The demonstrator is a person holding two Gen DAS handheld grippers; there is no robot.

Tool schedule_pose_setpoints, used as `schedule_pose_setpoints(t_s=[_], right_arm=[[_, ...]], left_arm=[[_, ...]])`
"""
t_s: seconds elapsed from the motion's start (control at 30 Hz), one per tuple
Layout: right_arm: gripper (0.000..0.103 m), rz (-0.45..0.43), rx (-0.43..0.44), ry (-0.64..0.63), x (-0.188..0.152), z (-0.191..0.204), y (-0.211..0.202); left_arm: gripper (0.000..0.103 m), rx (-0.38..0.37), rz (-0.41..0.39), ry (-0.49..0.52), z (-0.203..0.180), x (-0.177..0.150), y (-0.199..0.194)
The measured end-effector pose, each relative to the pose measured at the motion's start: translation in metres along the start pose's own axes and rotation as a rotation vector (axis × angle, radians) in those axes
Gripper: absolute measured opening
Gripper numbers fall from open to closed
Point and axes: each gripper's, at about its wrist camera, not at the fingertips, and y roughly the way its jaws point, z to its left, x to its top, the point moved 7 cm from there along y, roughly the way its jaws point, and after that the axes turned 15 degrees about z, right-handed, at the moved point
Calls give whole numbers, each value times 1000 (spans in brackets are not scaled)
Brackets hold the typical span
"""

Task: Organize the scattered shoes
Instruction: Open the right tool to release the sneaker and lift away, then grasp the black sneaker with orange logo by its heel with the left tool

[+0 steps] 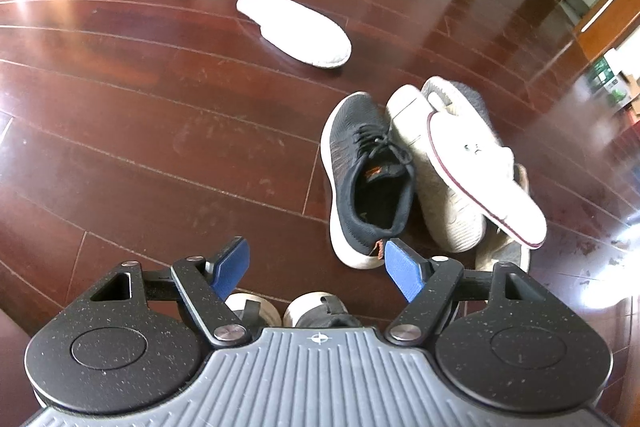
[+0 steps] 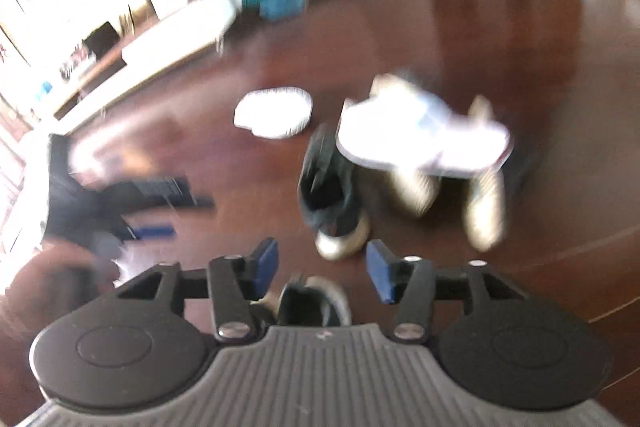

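Your left gripper [image 1: 316,259] points down at a dark red wooden floor [image 1: 140,147], its blue-padded jaws spread wide with nothing between them. Just beyond its right pad sits a black sneaker [image 1: 366,175] with a white sole, upright, heel toward you. Touching its right side is a pile: a beige knit shoe [image 1: 436,187] with a white slipper [image 1: 480,171] lying tilted on top, sole edge showing, and a grey shoe [image 1: 474,99] partly hidden behind. Well apart, farther up the floor, a white insole-like slipper [image 1: 294,27] lies flat by itself. Below the gripper, two more shoe toes [image 1: 308,309] peek out. Your right gripper [image 2: 322,263] is also parted and empty, above the same pile; its view is heavily blurred.
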Motion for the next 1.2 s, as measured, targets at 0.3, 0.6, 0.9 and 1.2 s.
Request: schedule_pose_setpoints(t_s=[0.3,0.6,0.9,1.2], right_arm=[[87,-221,38,27,3,-17,-61],[89,-143,-49,25,22,-91,23],[89,-71,-38,100,3,-117,31],[89,-45,-3,106,1,-105,34]], left_arm=[[80,-34,4,-78,-18,23,48],[71,-88,42,-147,-20,56,138],[67,-100,35,-139,-27,68,167],[29,-51,117,-174,-24,68,200]])
